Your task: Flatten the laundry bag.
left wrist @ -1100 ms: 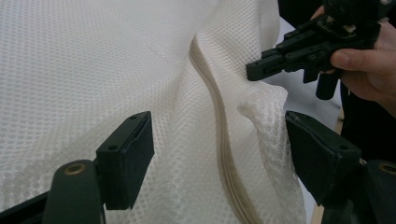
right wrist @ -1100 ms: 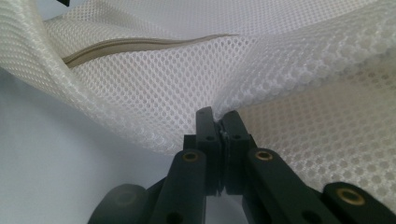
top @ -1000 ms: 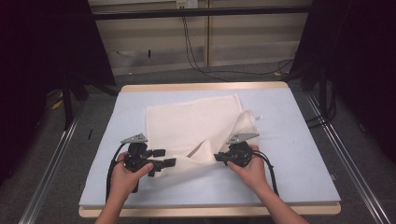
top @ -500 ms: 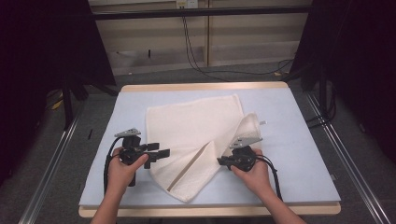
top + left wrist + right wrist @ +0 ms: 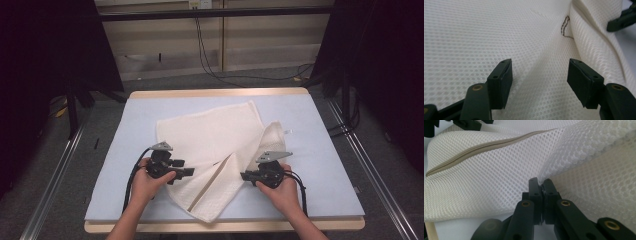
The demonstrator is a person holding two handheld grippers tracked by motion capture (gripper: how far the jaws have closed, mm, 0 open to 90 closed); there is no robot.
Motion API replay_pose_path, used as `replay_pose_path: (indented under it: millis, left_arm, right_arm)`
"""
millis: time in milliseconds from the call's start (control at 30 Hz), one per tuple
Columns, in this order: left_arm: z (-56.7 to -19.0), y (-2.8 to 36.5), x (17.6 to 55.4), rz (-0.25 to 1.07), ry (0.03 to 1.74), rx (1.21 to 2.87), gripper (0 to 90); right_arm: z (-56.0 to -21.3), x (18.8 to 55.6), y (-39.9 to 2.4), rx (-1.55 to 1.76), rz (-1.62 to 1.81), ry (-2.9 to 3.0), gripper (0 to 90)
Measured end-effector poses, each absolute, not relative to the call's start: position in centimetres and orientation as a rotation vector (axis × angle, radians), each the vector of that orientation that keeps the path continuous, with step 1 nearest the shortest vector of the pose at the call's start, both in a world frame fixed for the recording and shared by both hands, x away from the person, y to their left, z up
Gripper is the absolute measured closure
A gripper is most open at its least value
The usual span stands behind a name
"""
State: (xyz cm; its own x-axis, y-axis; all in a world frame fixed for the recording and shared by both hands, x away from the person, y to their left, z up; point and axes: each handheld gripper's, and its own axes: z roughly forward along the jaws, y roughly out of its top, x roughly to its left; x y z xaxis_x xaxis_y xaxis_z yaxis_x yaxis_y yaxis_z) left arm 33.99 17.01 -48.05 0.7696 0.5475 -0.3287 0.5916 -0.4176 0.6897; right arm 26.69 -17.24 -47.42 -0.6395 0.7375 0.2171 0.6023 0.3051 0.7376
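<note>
Right gripper view. Right gripper (image 5: 541,185) rises from bottom centre of the frame, its two black jaws pressed together with a thin edge of white mesh fabric (image 5: 499,177) pinched between the tips. Brass-coloured rivets show on the jaw links in the lower frame. The fabric has a honeycomb weave and takes up most of the frame; a raised fold runs from the jaw tips toward the upper right. A tan zipper band (image 5: 484,146) crosses diagonally from left edge up toward upper centre. Pale blue table surface (image 5: 456,230) shows at lower left. Left gripper (image 5: 471,124), dark, sits at top left, state unclear.
</note>
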Motion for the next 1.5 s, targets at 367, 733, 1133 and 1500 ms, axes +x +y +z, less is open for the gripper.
replay_pose_path:
  millis: [367,733,1133,1500]
  left_arm:
    - [-47.9,15.4,33.5,0.137,0.815,2.21,79.0]
    - [-47.5,15.9,34.7,0.283,0.908,2.181,90.0]
    - [-47.7,18.1,36.3,0.351,1.023,2.031,90.0]
    - [-46.8,17.4,35.7,0.265,0.988,1.968,85.0]
  right_arm:
    - [-47.6,26.5,-17.6,1.259,1.241,2.389,87.6]
    - [-47.1,26.4,-17.8,1.239,1.266,2.382,87.8]
    - [-47.1,25.7,-18.3,1.265,1.293,2.373,87.9]
    - [-47.2,24.7,-18.5,1.267,1.295,2.379,87.3]
